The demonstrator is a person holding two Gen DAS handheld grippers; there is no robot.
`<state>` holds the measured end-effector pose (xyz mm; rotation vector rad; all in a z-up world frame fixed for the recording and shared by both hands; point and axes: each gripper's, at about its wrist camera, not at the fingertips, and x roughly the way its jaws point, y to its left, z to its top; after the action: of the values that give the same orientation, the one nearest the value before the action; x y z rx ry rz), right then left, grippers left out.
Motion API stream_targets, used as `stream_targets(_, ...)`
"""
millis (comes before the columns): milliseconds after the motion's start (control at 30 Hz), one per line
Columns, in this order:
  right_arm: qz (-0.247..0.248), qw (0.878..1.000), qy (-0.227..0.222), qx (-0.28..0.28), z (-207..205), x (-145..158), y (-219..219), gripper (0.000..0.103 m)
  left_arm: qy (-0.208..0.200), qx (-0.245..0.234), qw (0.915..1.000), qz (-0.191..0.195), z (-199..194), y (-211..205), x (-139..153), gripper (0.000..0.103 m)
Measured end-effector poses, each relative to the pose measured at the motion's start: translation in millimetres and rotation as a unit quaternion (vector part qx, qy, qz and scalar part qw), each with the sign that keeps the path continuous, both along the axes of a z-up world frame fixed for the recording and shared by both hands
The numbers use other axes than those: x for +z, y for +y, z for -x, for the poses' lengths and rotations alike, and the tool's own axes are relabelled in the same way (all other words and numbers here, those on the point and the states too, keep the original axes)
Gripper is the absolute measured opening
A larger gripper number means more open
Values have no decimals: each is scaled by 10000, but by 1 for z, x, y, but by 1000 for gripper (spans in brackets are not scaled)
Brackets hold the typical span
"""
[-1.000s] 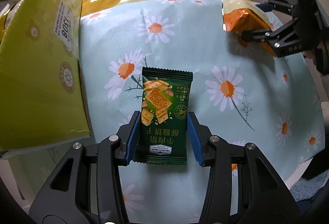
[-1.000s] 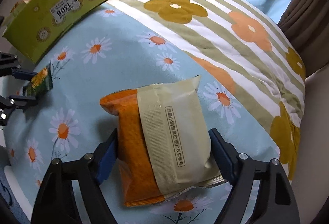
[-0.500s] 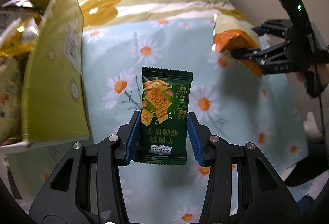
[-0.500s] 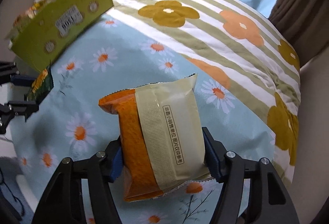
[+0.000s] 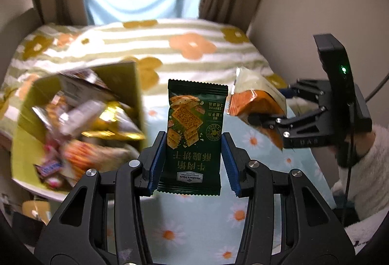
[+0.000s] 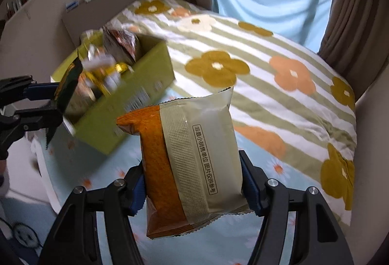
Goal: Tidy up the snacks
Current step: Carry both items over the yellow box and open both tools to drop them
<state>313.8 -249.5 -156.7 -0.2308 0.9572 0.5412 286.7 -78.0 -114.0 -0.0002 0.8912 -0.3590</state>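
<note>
Left wrist: upright dark-green cracker packet (image 5: 194, 136), gold crackers printed.

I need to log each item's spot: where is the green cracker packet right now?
In the left wrist view, the green cracker packet sits centre, clamped in the left gripper, just right of the yellow-green snack box.

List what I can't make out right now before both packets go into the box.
- Left wrist view: snacks inside the green box are motion-blurred; individual packets unreadable.
- Right wrist view: green packet is edge-on; its front is hidden.
- Right wrist view: orange packet hides its gripper's pads.
</note>
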Motion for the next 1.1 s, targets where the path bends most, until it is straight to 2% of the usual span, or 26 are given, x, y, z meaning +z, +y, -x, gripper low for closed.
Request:
stream_targets(233,-137,9989,-443,-90,1,45,81,61,-191,199,9996,15,-22,98,25,41)
stream_targets(367,-304,9978,-586,-88,-1,61,135,61,-173,368,9992,-58,-29,156,23,41)
stream_targets(500,-467,9970,-531,-301,-9,66,187,61,-33,490,9987,-155,-36,209,10,41)
stream_targets(733,-645,9943,-207,-823,-20,56,246,61,461,443,9976,-278,-63,258,-32,41)
stream_targets(933,-646,9923,67,-1050,-22,45,270,62,783,251,9956,-450,-77,266,-57,43)
stream_targets(1000,-644,9914,151,-1128,-23,41,273,61,842,185,9952,-458,-76,266,-62,64)
stream_targets(1033,-657,9910,192,-1147,-23,39,273,61,813,164,9953,-496,-74,265,-63,90)
stream_targets(1067,-680,9904,243,-1180,-23,38,273,61,755,152,9956,-538,-72,264,-63,102)
stream_targets(1100,-718,9896,292,-1212,-24,37,273,61,666,146,9961,-555,-67,264,-62,102)
